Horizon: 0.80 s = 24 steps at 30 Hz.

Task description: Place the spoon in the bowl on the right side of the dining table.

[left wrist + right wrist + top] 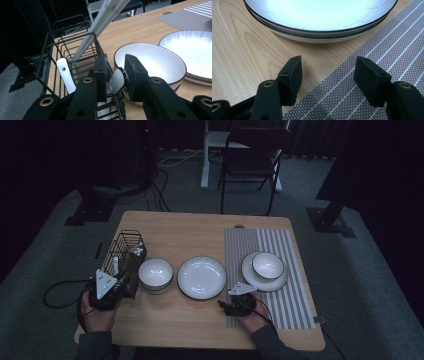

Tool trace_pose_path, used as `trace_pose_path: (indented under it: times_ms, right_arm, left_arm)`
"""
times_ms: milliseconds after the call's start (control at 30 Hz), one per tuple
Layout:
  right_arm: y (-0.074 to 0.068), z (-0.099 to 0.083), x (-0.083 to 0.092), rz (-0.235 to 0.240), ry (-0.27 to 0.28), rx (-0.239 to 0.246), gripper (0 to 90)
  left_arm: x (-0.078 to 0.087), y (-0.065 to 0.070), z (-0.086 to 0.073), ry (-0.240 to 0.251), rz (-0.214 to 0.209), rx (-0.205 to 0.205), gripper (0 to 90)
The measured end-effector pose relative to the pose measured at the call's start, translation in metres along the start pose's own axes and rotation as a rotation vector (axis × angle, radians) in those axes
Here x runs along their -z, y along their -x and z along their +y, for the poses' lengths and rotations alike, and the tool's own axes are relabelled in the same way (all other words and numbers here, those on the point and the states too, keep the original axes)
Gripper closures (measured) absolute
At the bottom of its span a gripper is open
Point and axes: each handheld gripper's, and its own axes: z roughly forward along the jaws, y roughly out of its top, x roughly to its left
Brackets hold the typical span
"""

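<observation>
Two grippers work at the near edge of the wooden table [165, 225]. At the left edge stands a black wire cutlery basket [125, 257] with white chopsticks [105, 17] leaning in it and a white ceramic spoon [65, 75] propped against its wall. The left gripper [116, 77] is at the basket's near corner, its jaws drawn narrow around a second white spoon [118, 78], both pads against its rim, so it looks gripped but not yet lifted out. Just right of the basket sits a white bowl [155, 274], then a wide white plate [201, 277] at the table's middle. The right gripper [328, 75] rests low at the near edge, where bare wood meets the striped placemat [280, 245]; its jaws stand apart with nothing between them. On the placemat, a plate [265, 279] already carries a small bowl [268, 265]. Judging by this, one setting is partly laid; the spoon, and probably the chopsticks, still have to be carried across.
</observation>
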Motion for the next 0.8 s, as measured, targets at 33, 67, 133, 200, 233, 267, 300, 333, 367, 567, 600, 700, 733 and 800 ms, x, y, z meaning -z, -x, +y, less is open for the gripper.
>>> trace_pose_path:
  times_ms: [33, 67, 133, 200, 233, 267, 300, 333, 367, 567, 600, 700, 733, 800]
  right_arm:
    - [0.0, 0.0, 0.0, 0.0, 0.0, 0.0, 39.0]
    - [0.0, 0.0, 0.0, 0.0, 0.0, 0.0, 39.0]
    - [0.0, 0.0, 0.0, 0.0, 0.0, 0.0, 39.0]
    - [0.0, 0.0, 0.0, 0.0, 0.0, 0.0, 39.0]
    - [0.0, 0.0, 0.0, 0.0, 0.0, 0.0, 39.0]
    - [0.0, 0.0, 0.0, 0.0, 0.0, 0.0, 39.0]
    - [0.0, 0.0, 0.0, 0.0, 0.0, 0.0, 39.0]
    - [0.0, 0.0, 0.0, 0.0, 0.0, 0.0, 39.0]
    - [0.0, 0.0, 0.0, 0.0, 0.0, 0.0, 39.0]
    - [0.0, 0.0, 0.0, 0.0, 0.0, 0.0, 39.0]
    - [0.0, 0.0, 0.0, 0.0, 0.0, 0.0, 39.0]
    - [0.0, 0.0, 0.0, -0.001, 0.0, 0.0, 39.0]
    - [0.0, 0.0, 0.0, 0.0, 0.0, 0.0, 39.0]
    - [0.0, 0.0, 0.0, 0.0, 0.0, 0.0, 39.0]
  left_arm:
    - [-0.0003, -0.0007, 0.0, -0.002, 0.002, 0.002, 74.3]
    - [-0.0007, -0.0013, -0.0001, -0.002, 0.003, 0.005, 74.6]
    - [-0.001, -0.002, -0.0001, -0.003, 0.003, 0.01, 74.9]
    - [-0.0017, -0.0032, -0.0004, -0.001, 0.003, 0.017, 75.5]
    - [-0.0018, -0.0039, -0.0003, -0.004, 0.003, 0.017, 75.8]
    - [-0.002, -0.0042, -0.0003, -0.005, 0.004, 0.019, 76.1]
    - [-0.0023, -0.0046, -0.0003, -0.006, 0.006, 0.022, 76.2]
    - [-0.0024, -0.0047, -0.0005, -0.005, 0.008, 0.023, 76.3]
    - [-0.0024, -0.0046, -0.0005, -0.005, 0.01, 0.023, 76.4]
    - [-0.0033, -0.0043, -0.0002, -0.009, 0.019, 0.018, 76.9]
    - [-0.0038, -0.0045, -0.0001, -0.011, 0.021, 0.017, 76.9]
    - [-0.0052, -0.0052, 0.0004, -0.017, 0.024, 0.02, 77.1]
    - [-0.0055, -0.0053, 0.0006, -0.019, 0.024, 0.019, 77.1]
    - [-0.0063, -0.0053, 0.0012, -0.023, 0.025, 0.017, 77.2]
